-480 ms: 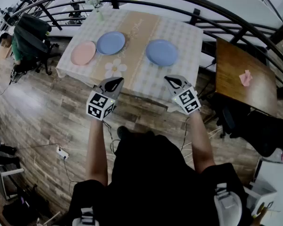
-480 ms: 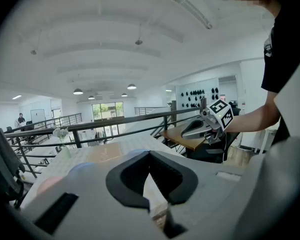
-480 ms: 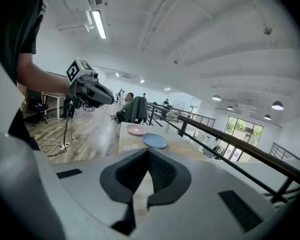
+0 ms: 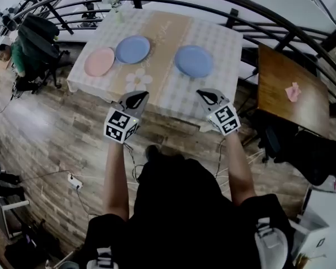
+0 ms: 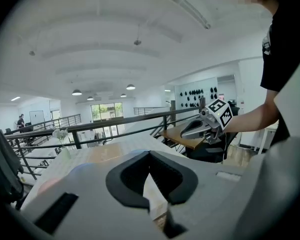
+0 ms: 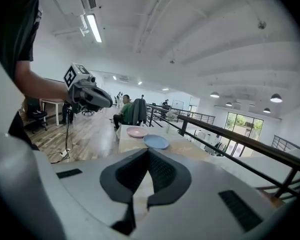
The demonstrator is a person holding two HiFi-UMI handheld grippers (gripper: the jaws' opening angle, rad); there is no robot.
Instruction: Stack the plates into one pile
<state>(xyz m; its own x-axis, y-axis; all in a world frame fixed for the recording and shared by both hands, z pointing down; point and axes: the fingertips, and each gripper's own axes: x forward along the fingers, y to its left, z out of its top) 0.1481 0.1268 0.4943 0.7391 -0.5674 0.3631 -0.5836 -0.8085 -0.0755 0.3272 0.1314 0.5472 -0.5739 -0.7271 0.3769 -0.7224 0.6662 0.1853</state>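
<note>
Three plates lie flat on the table [image 4: 219, 42]: a pink plate [image 4: 99, 61] and a blue plate [image 4: 133, 49] just beside each other at the left, and a second blue plate [image 4: 194, 61] well apart at the right. The left tool [image 4: 135, 100] and right tool [image 4: 207, 96] hover short of the table's near edge, each with jaws pressed together on nothing. The plates look stiff, light, smooth and probably slippery, perhaps breakable. I judge the best hold is a pinch on the raised rim nearest the tool, carried level and set down softly.
</note>
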